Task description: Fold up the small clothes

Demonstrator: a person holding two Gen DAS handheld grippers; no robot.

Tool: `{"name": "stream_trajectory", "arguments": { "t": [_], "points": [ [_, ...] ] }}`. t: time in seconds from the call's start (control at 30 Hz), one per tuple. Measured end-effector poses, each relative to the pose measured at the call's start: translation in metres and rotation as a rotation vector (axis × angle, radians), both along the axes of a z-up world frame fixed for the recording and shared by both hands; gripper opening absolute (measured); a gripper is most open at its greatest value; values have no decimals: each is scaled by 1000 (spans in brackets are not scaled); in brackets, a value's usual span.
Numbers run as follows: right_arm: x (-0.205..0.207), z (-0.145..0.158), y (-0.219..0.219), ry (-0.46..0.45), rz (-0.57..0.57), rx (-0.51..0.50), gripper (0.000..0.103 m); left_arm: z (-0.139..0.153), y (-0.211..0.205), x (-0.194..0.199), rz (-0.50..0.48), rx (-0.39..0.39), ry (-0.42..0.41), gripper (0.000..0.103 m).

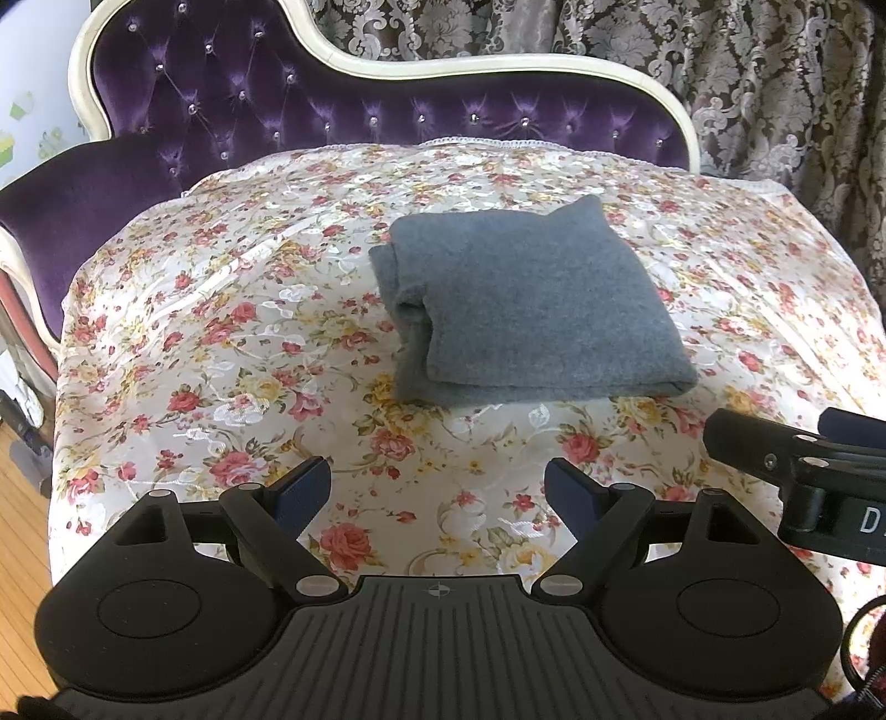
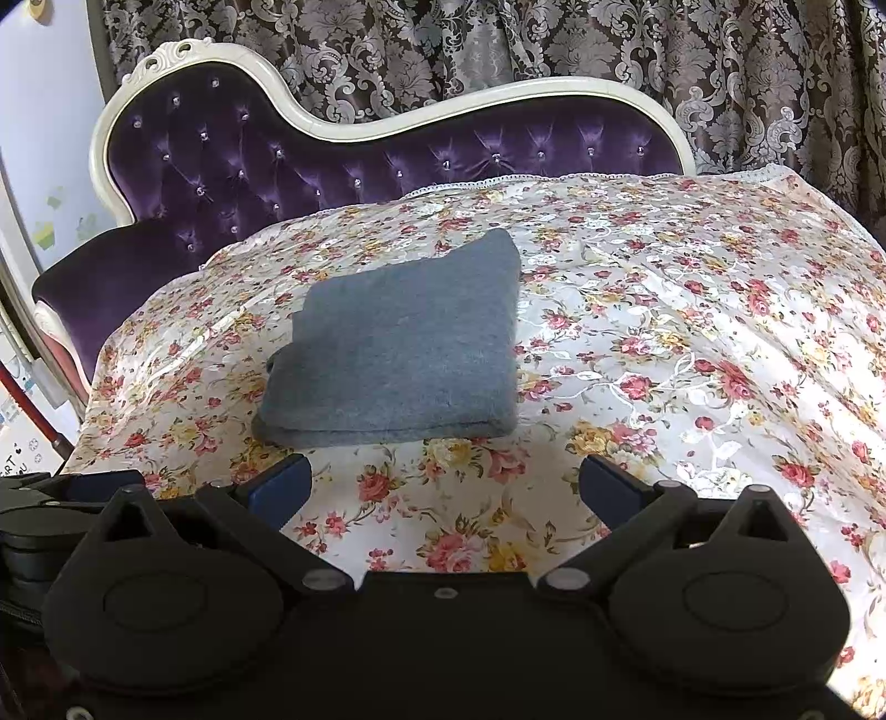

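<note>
A grey knitted garment (image 1: 526, 302) lies folded into a thick square on the floral cover (image 1: 221, 332); it also shows in the right wrist view (image 2: 398, 349). My left gripper (image 1: 437, 490) is open and empty, held short of the garment's near edge. My right gripper (image 2: 443, 487) is open and empty, also just short of the near edge. The right gripper's fingers (image 1: 775, 448) show at the right side of the left wrist view. Part of the left gripper (image 2: 50, 498) shows at the left side of the right wrist view.
The floral cover (image 2: 692, 343) drapes over a purple tufted sofa (image 1: 249, 111) with a cream frame (image 2: 387, 124). Patterned curtains (image 2: 554, 44) hang behind. Wooden floor (image 1: 22, 531) shows at the left. A white appliance with stickers (image 2: 33, 166) stands at the far left.
</note>
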State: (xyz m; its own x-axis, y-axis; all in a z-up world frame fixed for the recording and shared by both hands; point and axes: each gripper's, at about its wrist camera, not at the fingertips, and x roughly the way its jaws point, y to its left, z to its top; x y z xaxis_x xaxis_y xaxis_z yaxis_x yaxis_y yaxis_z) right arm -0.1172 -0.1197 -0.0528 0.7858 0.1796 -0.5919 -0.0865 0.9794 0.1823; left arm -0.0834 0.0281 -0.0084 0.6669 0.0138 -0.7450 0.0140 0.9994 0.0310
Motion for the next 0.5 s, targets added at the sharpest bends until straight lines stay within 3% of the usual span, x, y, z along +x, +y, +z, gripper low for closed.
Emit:
{"name": "stream_trajectory", "arguments": {
  "t": [0.5],
  "points": [
    [8, -2, 1, 36, -50, -54, 102, -6, 6, 4, 13, -3, 12, 84]
  ]
}}
